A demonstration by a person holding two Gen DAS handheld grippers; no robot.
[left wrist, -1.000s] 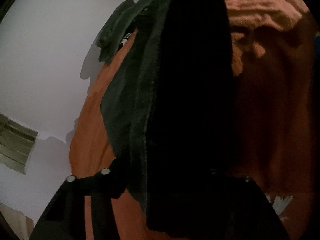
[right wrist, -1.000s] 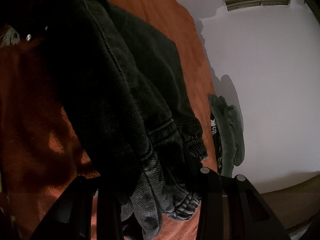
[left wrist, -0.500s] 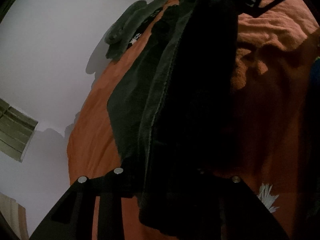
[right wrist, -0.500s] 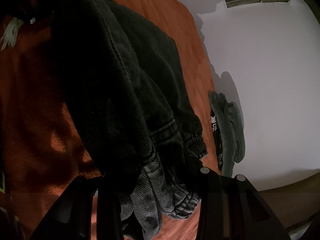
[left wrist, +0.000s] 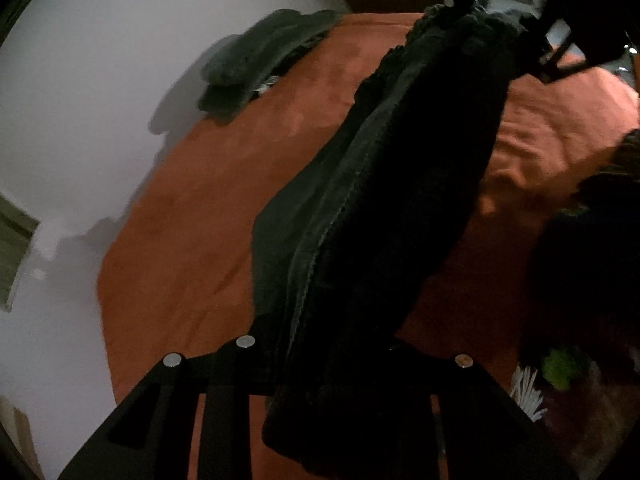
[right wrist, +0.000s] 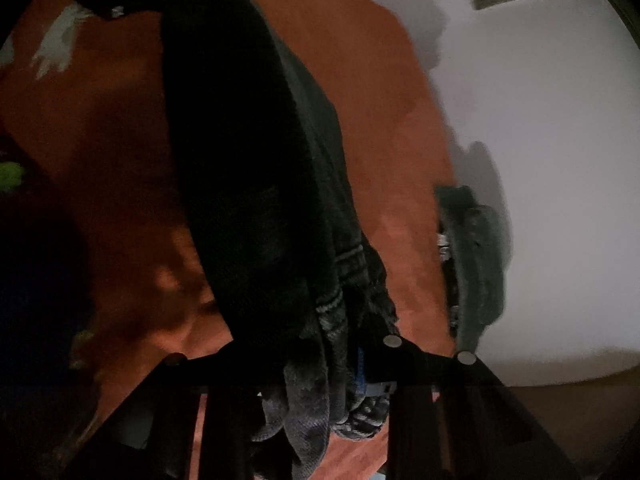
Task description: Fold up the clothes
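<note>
Jeans [left wrist: 384, 208]: dark denim, bunched lengthwise, strung between both grippers above the bed; hem end crumpled at the right gripper, other end at the left one.
Left gripper [left wrist: 352, 364]: fingers [left wrist: 224, 376] closed on one end of the jeans, cloth spilling down between and below them.
Right gripper [right wrist: 320, 360]: fingers [right wrist: 404, 364] clamped on the cuff end; frayed hems hang in folds between them. Also seen far off in left wrist view [left wrist: 516, 12], beyond the finger tips.
Bed cover [left wrist: 192, 240]: orange, under the jeans; wrinkled to the right of the left fingers.
Folded pile [left wrist: 260, 60]: grey-green clothes at the bed edge by the wall [left wrist: 80, 80], ahead-left of the left fingers; in right wrist view [right wrist: 476, 256] just right of the right fingers.
Change vs 1 s ago: left cam view swung, more bed cover showing left of the jeans, pile now further up-frame, right gripper now visible at top. Jeans stretched longer, less slack. Grip on both ends unchanged. Right view blurrier, tilted a bit.
</note>
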